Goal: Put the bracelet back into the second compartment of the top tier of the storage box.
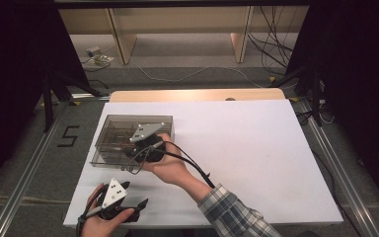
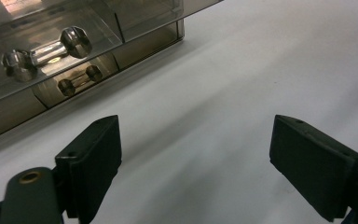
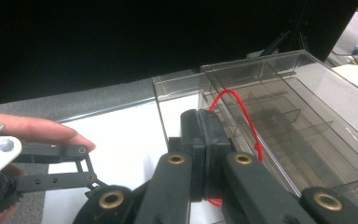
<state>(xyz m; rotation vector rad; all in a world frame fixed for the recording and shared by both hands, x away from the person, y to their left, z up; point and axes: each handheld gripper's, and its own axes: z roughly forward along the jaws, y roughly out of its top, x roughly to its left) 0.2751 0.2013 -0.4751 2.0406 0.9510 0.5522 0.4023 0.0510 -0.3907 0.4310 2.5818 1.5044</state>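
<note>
One readable mark from my seat, a black numeral 5 point(image 1: 67, 136) on the grey floor point(image 1: 24, 163), left of my left claw point(image 1: 123, 195), nothing else legible

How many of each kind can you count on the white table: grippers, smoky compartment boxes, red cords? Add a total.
Grippers: 2 (left gripper, jaws open; right gripper, jaws shut on the cord)
Compartment box: 1
Red cord: 1
Total: 4
</note>
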